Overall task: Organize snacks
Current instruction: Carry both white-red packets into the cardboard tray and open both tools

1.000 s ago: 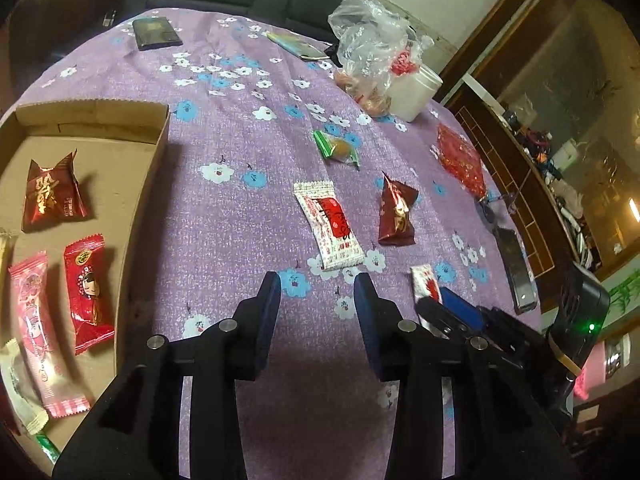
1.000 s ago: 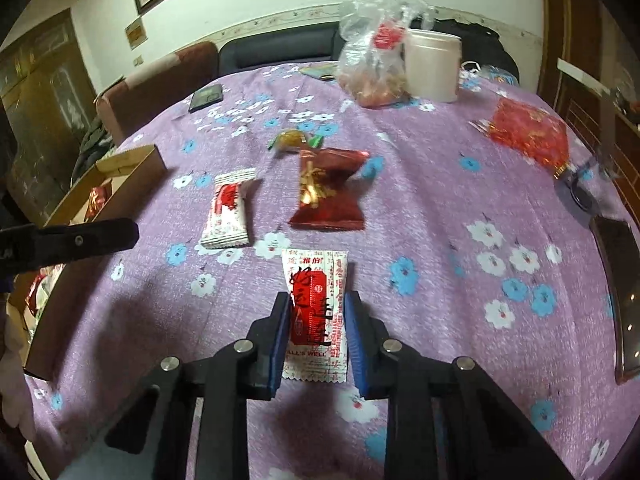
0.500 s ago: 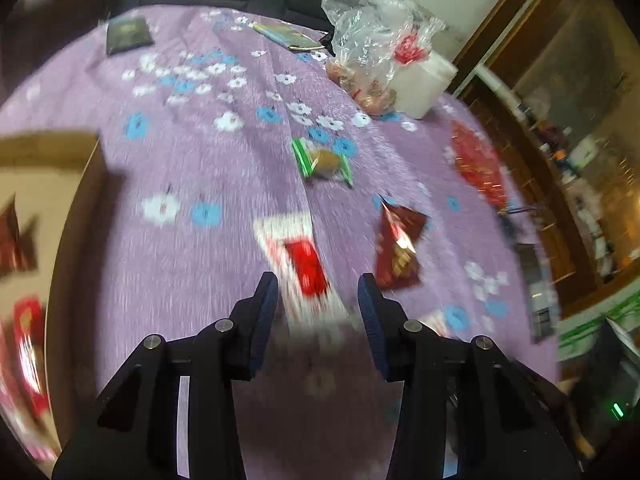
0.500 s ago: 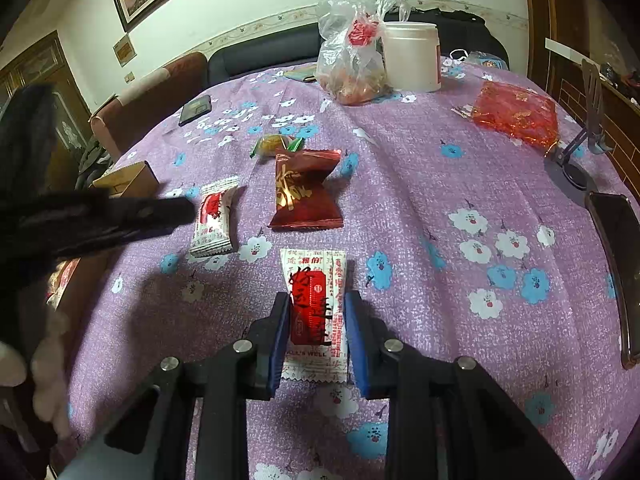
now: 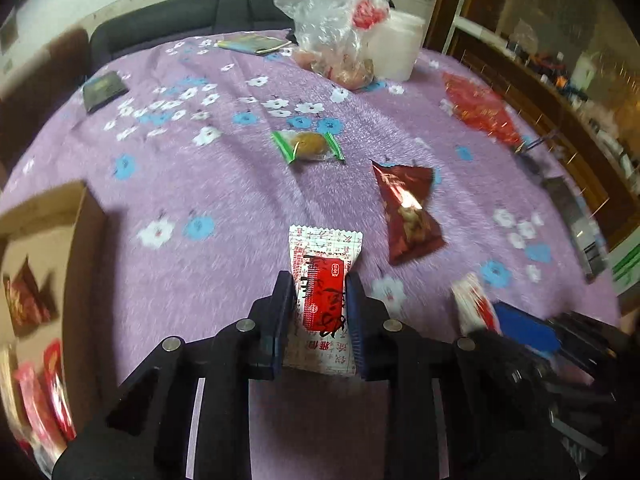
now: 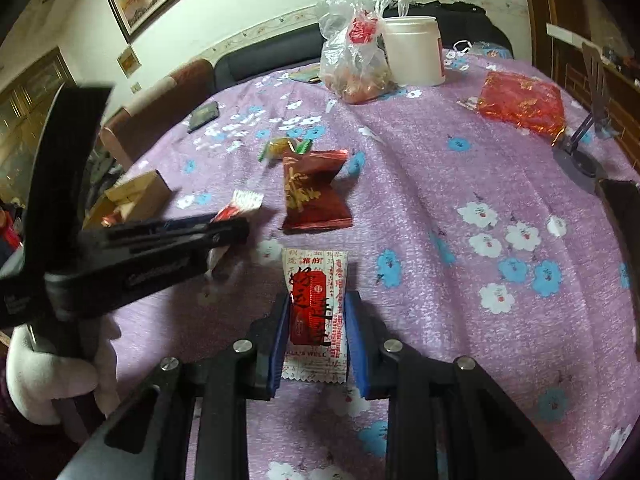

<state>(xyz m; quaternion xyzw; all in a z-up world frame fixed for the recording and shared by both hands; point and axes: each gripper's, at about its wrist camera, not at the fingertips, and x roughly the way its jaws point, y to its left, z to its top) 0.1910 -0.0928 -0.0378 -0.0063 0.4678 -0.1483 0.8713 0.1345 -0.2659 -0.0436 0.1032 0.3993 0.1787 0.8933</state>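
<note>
Left gripper (image 5: pixel 319 308) clamped on a white-and-red snack packet (image 5: pixel 323 280), jaws just closed in from a wider gap, pads pressed against both long edges of the wrapper. Right gripper (image 6: pixel 318 334) likewise gripped tight on a second white-and-red packet (image 6: pixel 316 300), which lay flat on the purple flowered tabletop (image 6: pixel 460 184). Seen from the right wrist, the left tool reached in from the left side, its packet pinched at the tip and partly hidden, with a white-gloved hand (image 6: pixel 48 376) around the handle. Just beyond both held packets lay a dark red foil bag (image 5: pixel 408 212), and farther back a green-ended wrapped sweet (image 5: pixel 308 146). At the left edge of the left wrist view sat an open cardboard box (image 5: pixel 86 216) holding several red packets, blurred. Toward the far side of the tabletop stood a clear plastic bag (image 6: pixel 354 52) of snacks touching a white tub (image 6: pixel 414 50), with a flat red foil pouch (image 6: pixel 520 102) well apart to the right and a dark phone (image 5: pixel 105 90) near the far left edge
</note>
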